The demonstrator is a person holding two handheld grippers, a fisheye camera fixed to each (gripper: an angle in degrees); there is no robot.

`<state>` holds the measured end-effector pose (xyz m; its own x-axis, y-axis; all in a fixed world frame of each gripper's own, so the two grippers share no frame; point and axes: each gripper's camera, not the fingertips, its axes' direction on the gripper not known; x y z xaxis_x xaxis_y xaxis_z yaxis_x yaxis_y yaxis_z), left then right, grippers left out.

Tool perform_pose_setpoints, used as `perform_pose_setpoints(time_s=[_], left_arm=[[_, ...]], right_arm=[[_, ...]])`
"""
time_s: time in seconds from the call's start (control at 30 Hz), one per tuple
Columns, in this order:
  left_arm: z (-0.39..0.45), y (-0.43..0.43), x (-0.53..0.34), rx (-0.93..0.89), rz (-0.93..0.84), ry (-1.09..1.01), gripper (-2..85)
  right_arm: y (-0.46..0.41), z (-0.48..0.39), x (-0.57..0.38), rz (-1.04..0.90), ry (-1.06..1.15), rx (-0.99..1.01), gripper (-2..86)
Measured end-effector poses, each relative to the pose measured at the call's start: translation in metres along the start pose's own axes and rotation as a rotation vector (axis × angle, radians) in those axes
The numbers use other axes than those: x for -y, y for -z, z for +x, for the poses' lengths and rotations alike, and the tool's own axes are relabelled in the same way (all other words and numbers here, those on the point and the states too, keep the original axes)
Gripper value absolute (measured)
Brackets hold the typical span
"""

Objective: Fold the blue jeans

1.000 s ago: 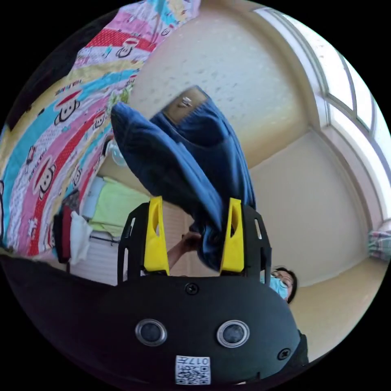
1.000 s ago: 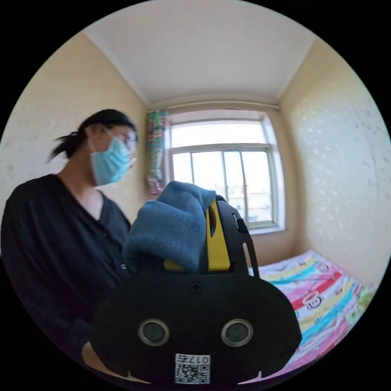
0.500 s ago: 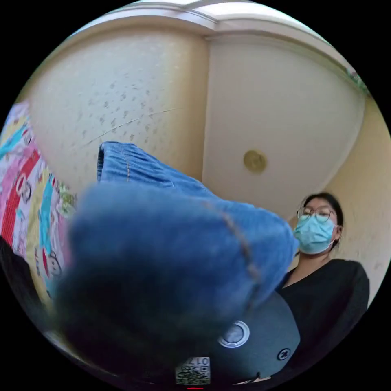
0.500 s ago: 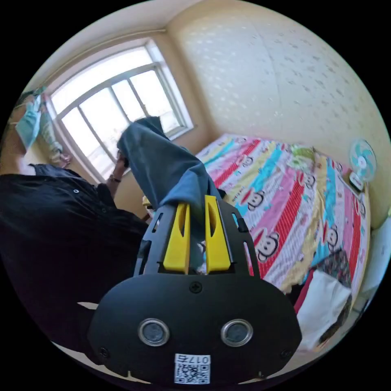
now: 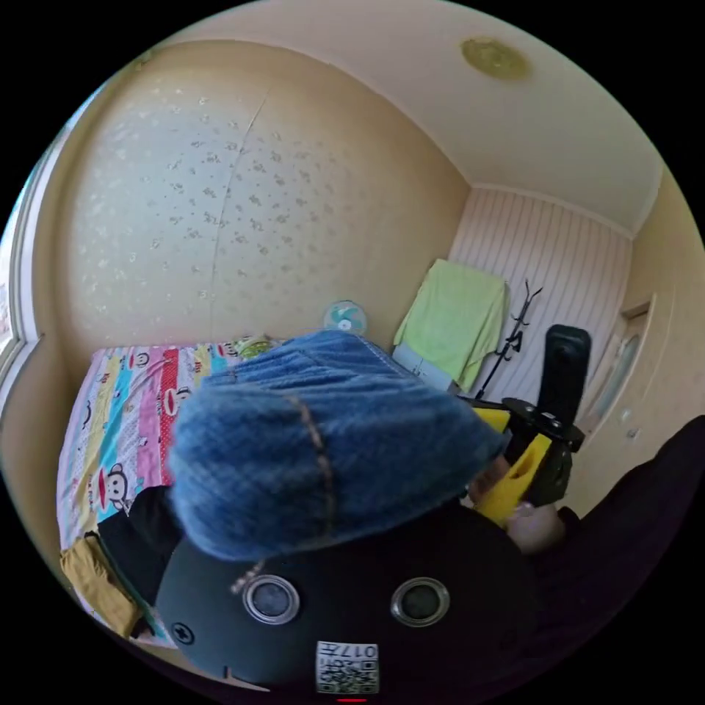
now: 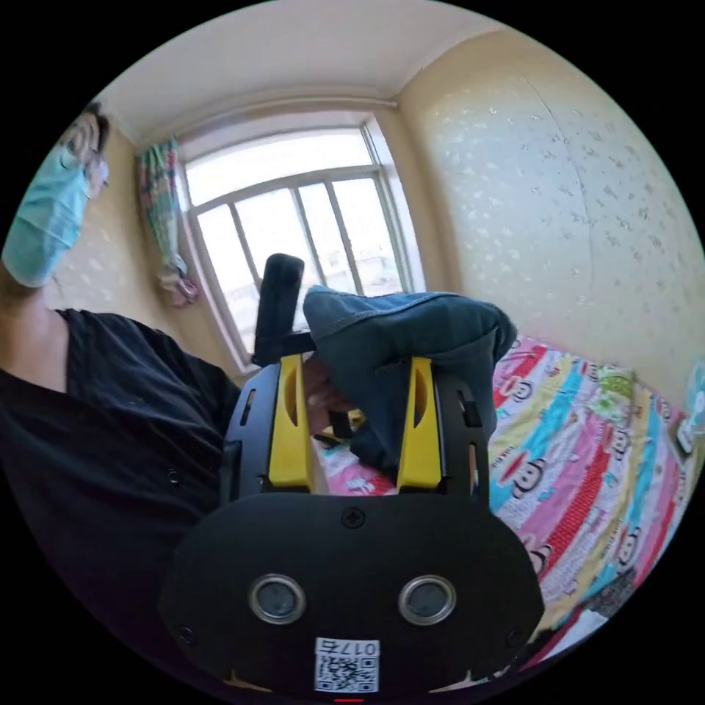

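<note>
You hold the jeans (image 6: pixel 411 345) aloft above the bed (image 6: pixel 587 470), denim draped over your right gripper (image 6: pixel 354 433), its jaws apart. At six o'clock, denim hides your left gripper (image 5: pixel 345 595); its grip cannot be told. Heavy, floppy cloth: pinch the stiff waistband.

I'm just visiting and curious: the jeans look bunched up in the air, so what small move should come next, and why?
Probably close the right gripper on the blue jeans: its fingers stand apart, with denim merely draped over one, above the bed.
</note>
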<state>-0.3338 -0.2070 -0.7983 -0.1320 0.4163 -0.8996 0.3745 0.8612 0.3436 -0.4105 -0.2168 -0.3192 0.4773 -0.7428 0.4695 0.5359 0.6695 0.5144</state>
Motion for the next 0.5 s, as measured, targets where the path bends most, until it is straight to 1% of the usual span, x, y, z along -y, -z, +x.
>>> perform_pose_setpoints(time_s=[0.03, 0.1, 0.13, 0.17, 0.2, 0.23, 0.27, 0.3, 0.33, 0.37, 0.43, 0.5], left_arm=[[0.001, -0.002, -0.003, -0.009, -0.004, -0.013, 58.0], [0.007, -0.007, -0.012, -0.023, -0.03, -0.059, 43.9], [0.008, -0.008, -0.013, -0.024, -0.039, -0.075, 40.4], [0.008, -0.009, -0.016, -0.032, -0.055, -0.104, 33.7], [0.008, -0.007, -0.018, -0.051, -0.068, -0.132, 27.2], [0.008, -0.006, -0.019, -0.06, -0.077, -0.15, 23.9], [0.009, -0.004, -0.022, -0.067, -0.092, -0.19, 17.4], [0.009, 0.0, -0.024, -0.04, -0.093, -0.215, 11.0], [0.009, 0.003, -0.025, -0.019, -0.093, -0.222, 7.7], [0.008, 0.009, -0.025, 0.015, -0.094, -0.233, 1.1], [0.005, 0.025, -0.024, 0.022, -0.072, -0.264, 1.5], [-0.002, 0.063, -0.021, -0.097, 0.007, -0.296, 2.4]], right_arm=[[0.004, -0.001, -0.003, 0.02, -0.024, 0.009, 16.7], [0.01, 0.0, -0.006, 0.051, -0.036, 0.031, 15.2], [0.015, 0.005, -0.008, 0.062, -0.042, 0.079, 13.7], [0.018, 0.009, -0.008, 0.067, -0.049, 0.107, 12.9], [0.027, 0.015, -0.01, 0.081, -0.057, 0.14, 9.6], [0.04, 0.019, -0.013, 0.13, -0.043, 0.157, 7.0], [0.047, 0.021, -0.014, 0.151, -0.031, 0.168, 6.0], [0.06, 0.024, -0.014, 0.171, -0.017, 0.172, 4.7], [0.075, 0.027, -0.011, 0.179, -0.014, 0.131, 4.0], [0.085, 0.028, -0.01, 0.191, -0.012, 0.095, 3.7], [0.13, 0.028, -0.001, 0.24, 0.018, -0.052, 3.0], [0.171, 0.026, 0.004, 0.309, 0.057, -0.085, 2.7]])
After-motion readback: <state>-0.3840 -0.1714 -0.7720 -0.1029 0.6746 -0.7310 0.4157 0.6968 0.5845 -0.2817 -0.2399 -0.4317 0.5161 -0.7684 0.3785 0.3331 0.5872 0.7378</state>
